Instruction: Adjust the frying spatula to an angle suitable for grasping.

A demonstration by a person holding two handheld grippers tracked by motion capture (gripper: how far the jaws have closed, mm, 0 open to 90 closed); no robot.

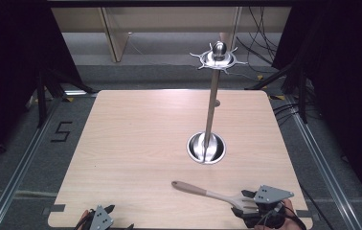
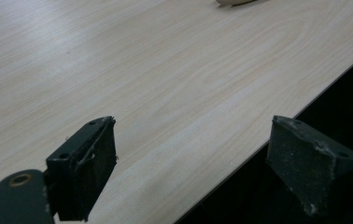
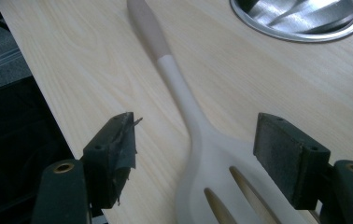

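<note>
Slotted spatula (image 3: 212,186) lies flat on the tabletop (image 1: 136,139) near its front edge, its head between the right gripper's (image 3: 195,158) spread fingers, not yet pinched. The left gripper (image 2: 193,172) idles, fingers apart. Closing squarely across the head should prevent twisting; beyond stands the utensil stand (image 1: 211,105).
</note>
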